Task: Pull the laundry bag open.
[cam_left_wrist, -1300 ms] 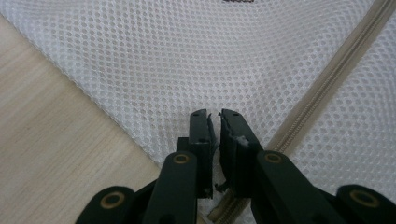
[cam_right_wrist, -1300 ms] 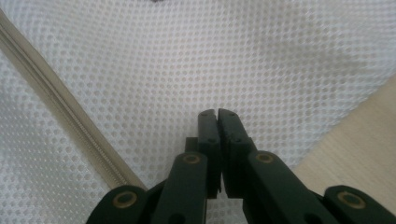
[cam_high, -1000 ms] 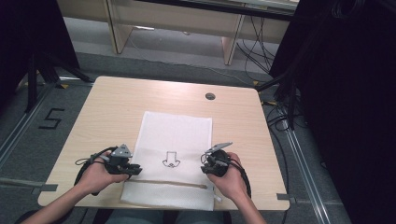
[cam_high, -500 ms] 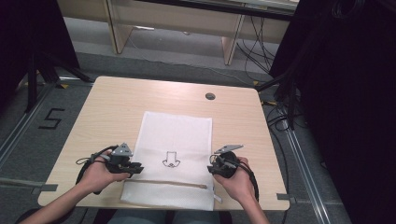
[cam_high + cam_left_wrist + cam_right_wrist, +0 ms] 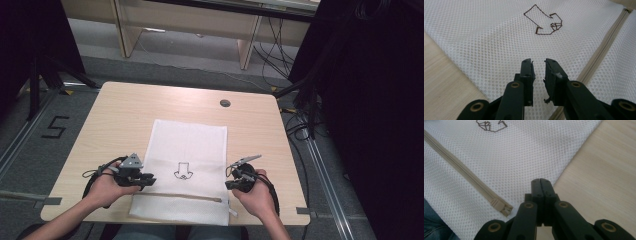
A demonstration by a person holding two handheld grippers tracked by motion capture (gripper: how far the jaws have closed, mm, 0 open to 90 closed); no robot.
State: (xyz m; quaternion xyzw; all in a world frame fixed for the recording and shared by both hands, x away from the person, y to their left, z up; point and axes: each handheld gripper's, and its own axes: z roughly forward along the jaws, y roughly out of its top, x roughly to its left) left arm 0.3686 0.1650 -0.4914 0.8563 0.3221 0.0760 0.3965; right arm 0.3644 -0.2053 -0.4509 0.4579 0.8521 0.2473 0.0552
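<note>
Across the middle of the table [image 5: 125, 115], a white mesh bag [image 5: 187, 150] is laid flat, its near edge hanging slightly over the table's lower rim in the high view. A small brown outline drawing [image 5: 183, 171] is stitched near the centre of the bag, and a beige zip [image 5: 175, 195] is run across it toward the bottom of the frame.

At the lower left of the high view, the left claw [image 5: 148, 180] is held in the person's left hand [image 5: 107, 187] at the bag's left edge. Seen from the left gripper view, this left claw [image 5: 539, 65] is parted by a narrow gap above the mesh; nothing is gripped between the jaws. The drawing [image 5: 545, 21] is seen at the upper middle of that frame, and the zip [image 5: 602, 48] runs down its right side.

At the lower right of the high view, the right claw [image 5: 230, 184] is held in the right hand [image 5: 257, 197] beside the bag's right edge. In the right gripper view, the right claw [image 5: 541, 185] has just been closing and is pressed fully together, with nothing caught between the jaws. It is placed over the border between mesh and bare wood, and the zip's end [image 5: 502, 208] lies just left of it, at the lower middle of the frame.
</note>
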